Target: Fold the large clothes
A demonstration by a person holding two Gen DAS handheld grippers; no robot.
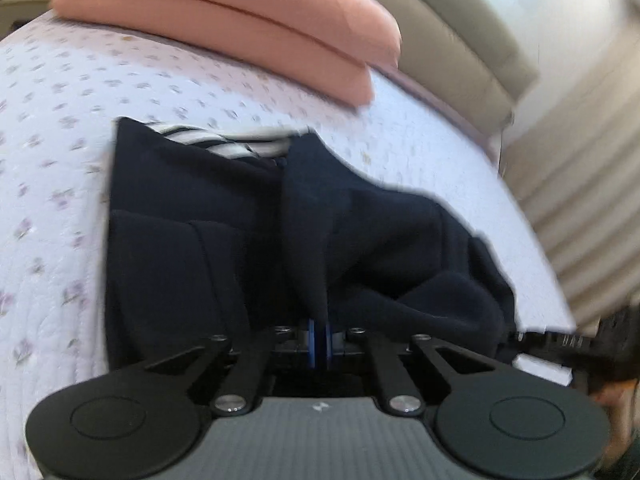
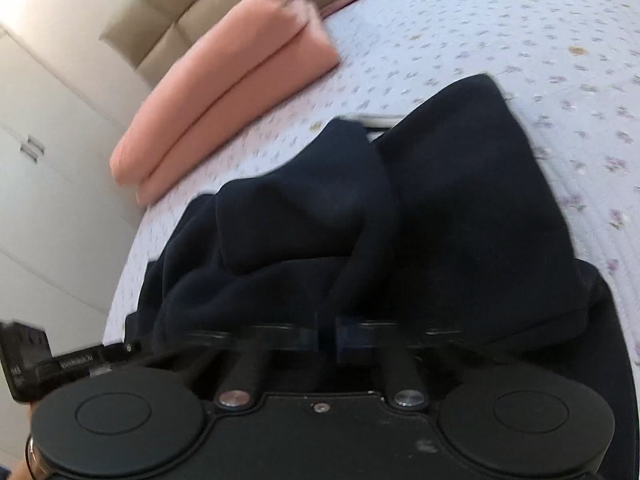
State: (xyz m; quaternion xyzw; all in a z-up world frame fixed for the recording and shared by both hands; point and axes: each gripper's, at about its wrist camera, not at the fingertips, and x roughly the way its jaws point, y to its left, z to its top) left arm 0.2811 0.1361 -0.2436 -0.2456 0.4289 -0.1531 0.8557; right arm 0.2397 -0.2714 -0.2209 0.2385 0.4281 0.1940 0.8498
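A dark navy garment [image 1: 208, 216] with a striped white collar lining [image 1: 224, 142] lies bunched on the bed. In the left wrist view my left gripper [image 1: 319, 334] is shut, its blue pads pinching a raised fold of the navy cloth at the near edge. In the right wrist view the same navy garment [image 2: 472, 200] is heaped in front of my right gripper [image 2: 326, 334], which is shut on a ridge of the cloth. The fabric covers most of both fingers. Each gripper shows at the edge of the other's view: the right gripper [image 1: 560, 340] and the left gripper [image 2: 32, 356].
The bed has a white quilted cover with small purple flowers [image 1: 60, 128]. A folded salmon-pink blanket stack [image 1: 240, 20] lies near the beige headboard [image 1: 460, 40]. White wardrobe doors [image 2: 48, 168] stand beside the bed. A ribbed curtain [image 1: 580, 200] hangs past the bed's edge.
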